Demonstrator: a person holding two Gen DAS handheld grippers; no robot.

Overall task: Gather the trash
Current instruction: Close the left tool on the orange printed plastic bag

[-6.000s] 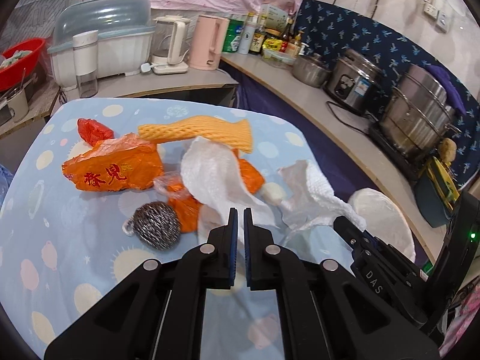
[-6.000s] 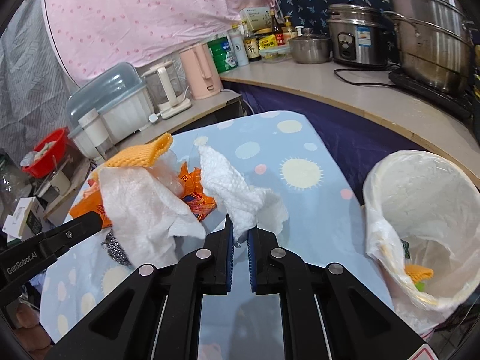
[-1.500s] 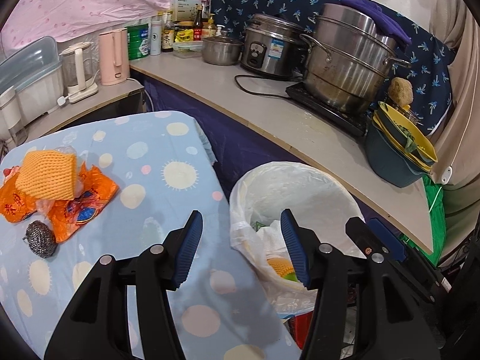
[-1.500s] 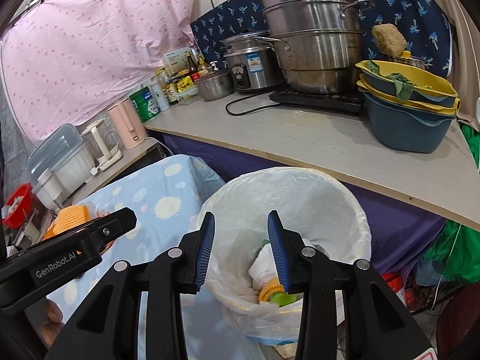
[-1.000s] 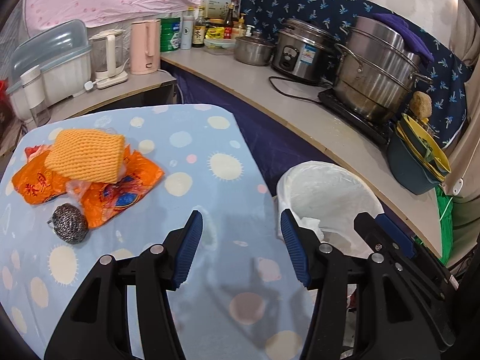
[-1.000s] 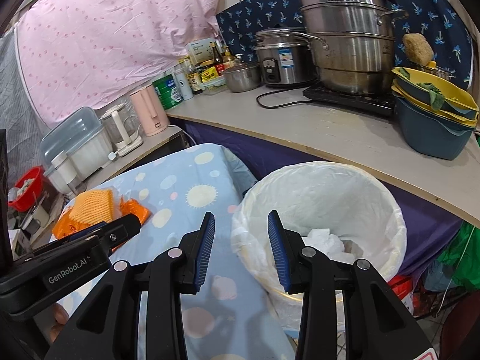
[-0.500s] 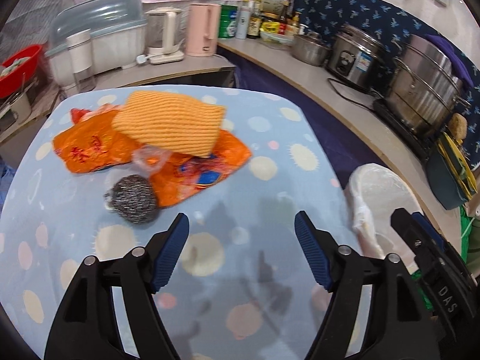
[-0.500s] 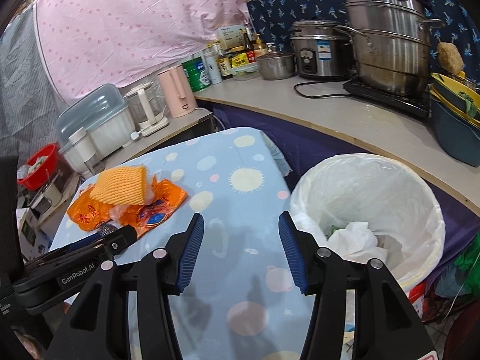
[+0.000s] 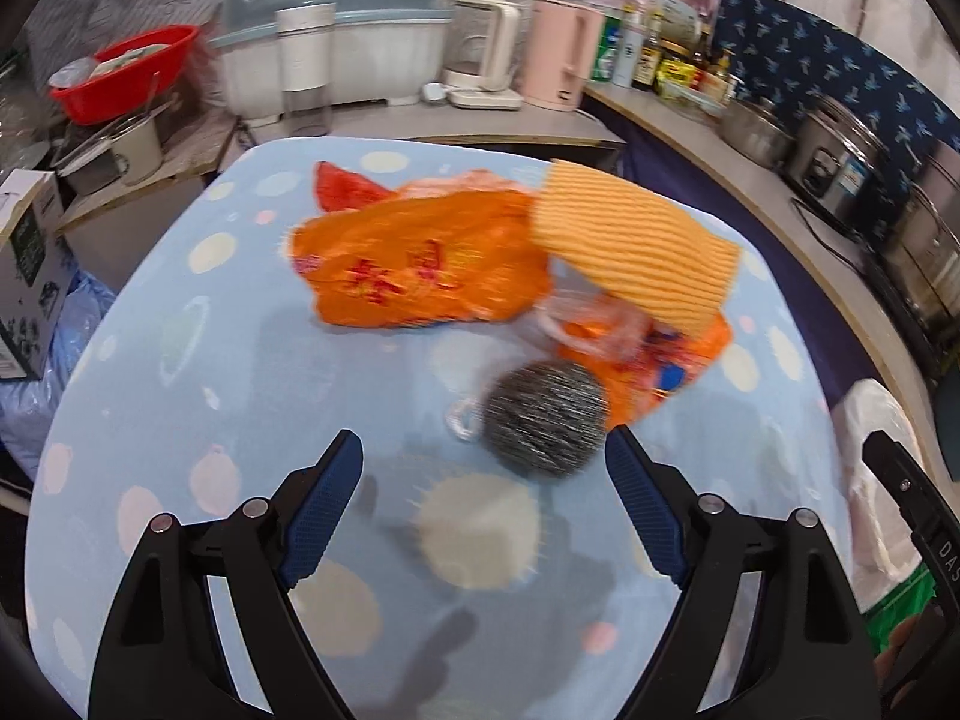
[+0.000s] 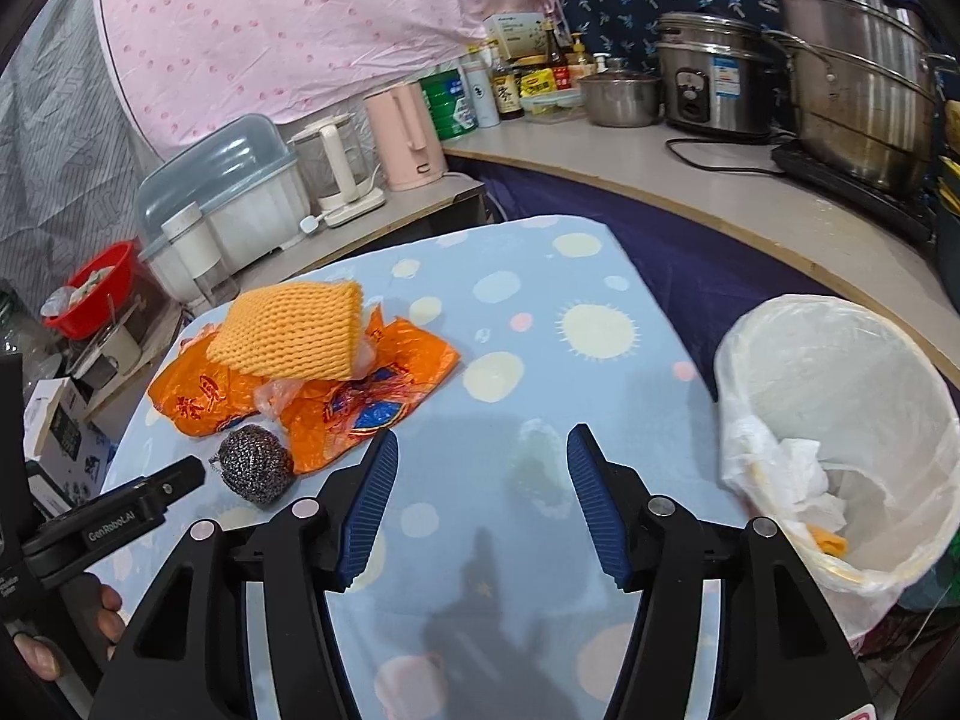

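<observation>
On the blue dotted table [image 9: 180, 372] lies a heap of trash: an orange plastic bag [image 9: 420, 270], a yellow foam net [image 9: 636, 252] across it, a second orange wrapper [image 9: 660, 366] and a steel wool ball [image 9: 543, 417]. My left gripper [image 9: 483, 462] hovers just short of the steel wool ball, its jaws opening wide with nothing between them. My right gripper [image 10: 480, 456] is over bare tablecloth to the right of the heap [image 10: 288, 330], jaws opening and empty. A white-lined trash bin [image 10: 840, 420] with crumpled paper inside stands off the table's right edge.
A wooden counter [image 10: 750, 198] curves behind with steel pots, a rice cooker [image 10: 714, 84], bottles, a pink kettle [image 10: 408, 138] and a lidded dish rack [image 9: 336, 18]. A red basin [image 9: 126, 69] and a cardboard box [image 9: 24, 276] sit left of the table.
Both grippers swung left from the bin back over the table and opened wider. The trash heap and steel wool ball now lie close in front of the left gripper.
</observation>
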